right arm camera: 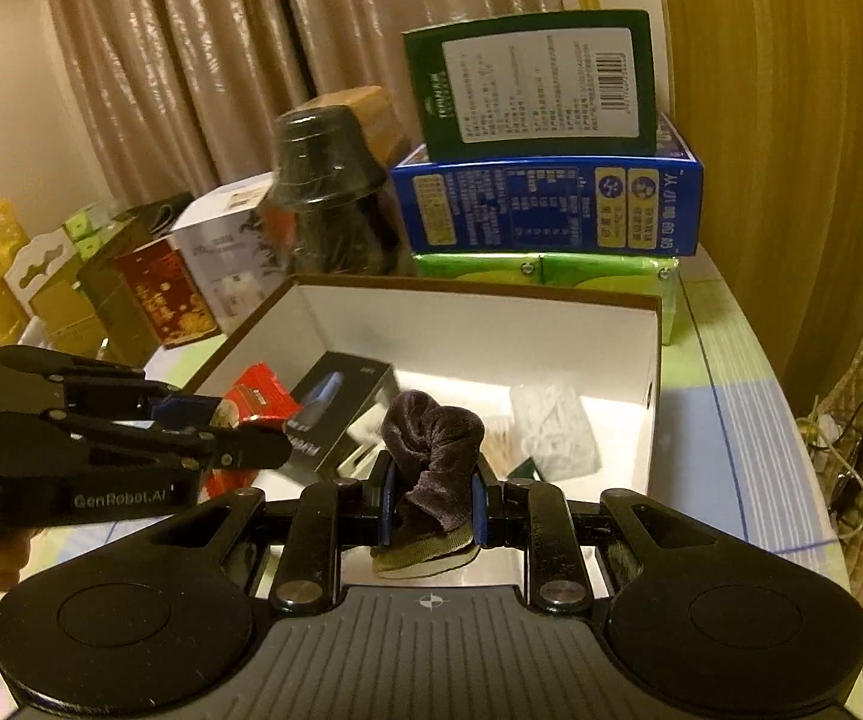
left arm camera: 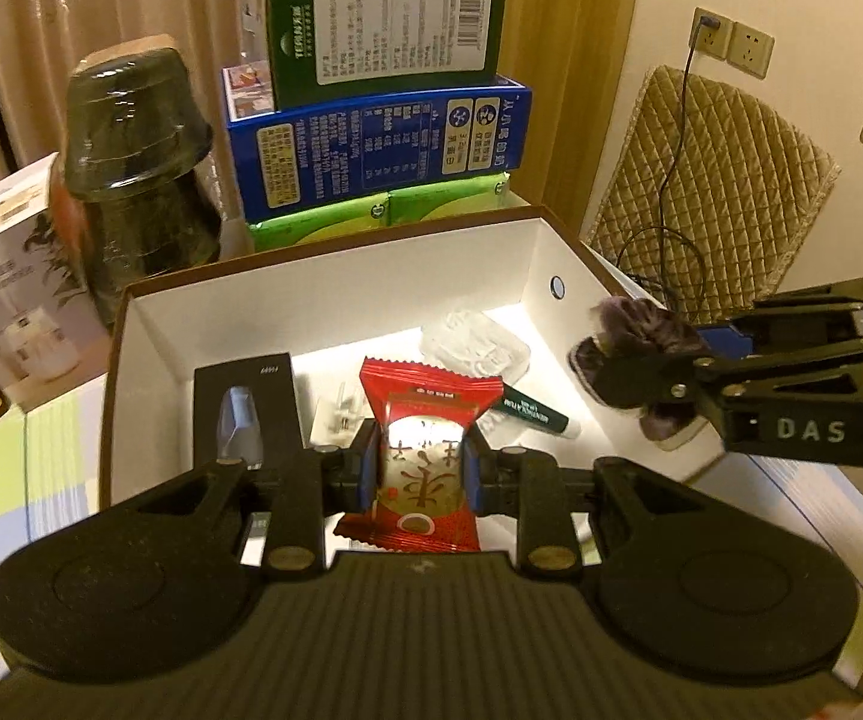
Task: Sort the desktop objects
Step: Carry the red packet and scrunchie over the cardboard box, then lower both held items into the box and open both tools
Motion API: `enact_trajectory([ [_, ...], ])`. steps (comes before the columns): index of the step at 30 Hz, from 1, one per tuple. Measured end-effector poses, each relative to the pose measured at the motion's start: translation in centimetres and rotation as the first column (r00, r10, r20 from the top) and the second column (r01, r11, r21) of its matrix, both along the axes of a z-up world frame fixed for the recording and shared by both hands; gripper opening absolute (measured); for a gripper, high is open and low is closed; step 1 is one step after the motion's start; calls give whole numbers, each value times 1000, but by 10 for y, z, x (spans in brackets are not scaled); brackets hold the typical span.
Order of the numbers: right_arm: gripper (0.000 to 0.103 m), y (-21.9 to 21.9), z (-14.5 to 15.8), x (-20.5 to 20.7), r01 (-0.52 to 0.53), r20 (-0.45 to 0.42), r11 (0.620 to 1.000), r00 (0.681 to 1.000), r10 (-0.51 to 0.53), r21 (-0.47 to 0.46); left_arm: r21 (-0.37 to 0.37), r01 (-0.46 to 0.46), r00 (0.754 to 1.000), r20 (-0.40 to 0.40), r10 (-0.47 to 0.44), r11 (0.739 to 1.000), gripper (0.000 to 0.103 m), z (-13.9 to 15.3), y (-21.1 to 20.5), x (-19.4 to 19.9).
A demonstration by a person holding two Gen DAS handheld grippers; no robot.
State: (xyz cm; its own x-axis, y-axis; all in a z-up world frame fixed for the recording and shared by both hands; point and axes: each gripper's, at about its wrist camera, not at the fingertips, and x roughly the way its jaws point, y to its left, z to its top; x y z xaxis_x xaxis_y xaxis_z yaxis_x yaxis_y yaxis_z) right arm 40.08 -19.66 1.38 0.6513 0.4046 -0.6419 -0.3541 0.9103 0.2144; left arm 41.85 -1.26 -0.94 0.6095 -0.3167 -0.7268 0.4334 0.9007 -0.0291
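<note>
My left gripper [left arm camera: 419,468] is shut on a red snack packet [left arm camera: 422,420] and holds it over the near side of an open white box [left arm camera: 323,300]. My right gripper [right arm camera: 431,507] is shut on a dark purple velvet scrunchie [right arm camera: 431,438] above the box's near right edge; it also shows in the left wrist view [left arm camera: 629,360]. Inside the box lie a black product box [left arm camera: 245,408], a clear plastic packet [left arm camera: 479,342] and a green tube [left arm camera: 536,414]. The left gripper [right arm camera: 233,420] with the packet [right arm camera: 257,399] shows at the left of the right wrist view.
Behind the box stand a dark green glass jar [left arm camera: 137,180], a blue carton [left arm camera: 377,144] on green packs [left arm camera: 383,213], and a green carton [left arm camera: 383,18] on top. A white carton [left arm camera: 17,282] stands left. A quilted chair [left arm camera: 713,192] and cables are right.
</note>
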Motion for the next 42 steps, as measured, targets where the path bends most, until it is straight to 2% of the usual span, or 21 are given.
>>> enact_trajectory([
  [15,21,8,-30,82,50,-63,998,997,-52,-40,53,10,997,-75,-6,999,23,-39,-14,91],
  [22,21,10,-46,106,75,-101,997,992,-77,-26,62,8,995,-102,-2,998,24,-56,-15,116],
  [26,21,11,-52,115,87,-117,996,989,-88,-17,65,-19,996,-91,24,998,24,-59,-13,126],
  [28,21,10,-55,118,90,-122,996,988,-91,-13,63,-26,995,-89,32,998,29,-59,-12,130],
  [31,21,10,-56,120,92,-129,996,987,-91,-1,56,-37,996,-80,41,998,53,-57,-10,132],
  [32,21,10,-57,120,91,-131,996,987,-90,2,55,-45,996,-75,49,997,57,-56,-8,132],
  [42,21,18,-58,120,71,-128,997,989,-71,-5,71,-86,994,-63,91,994,63,-49,6,127],
])
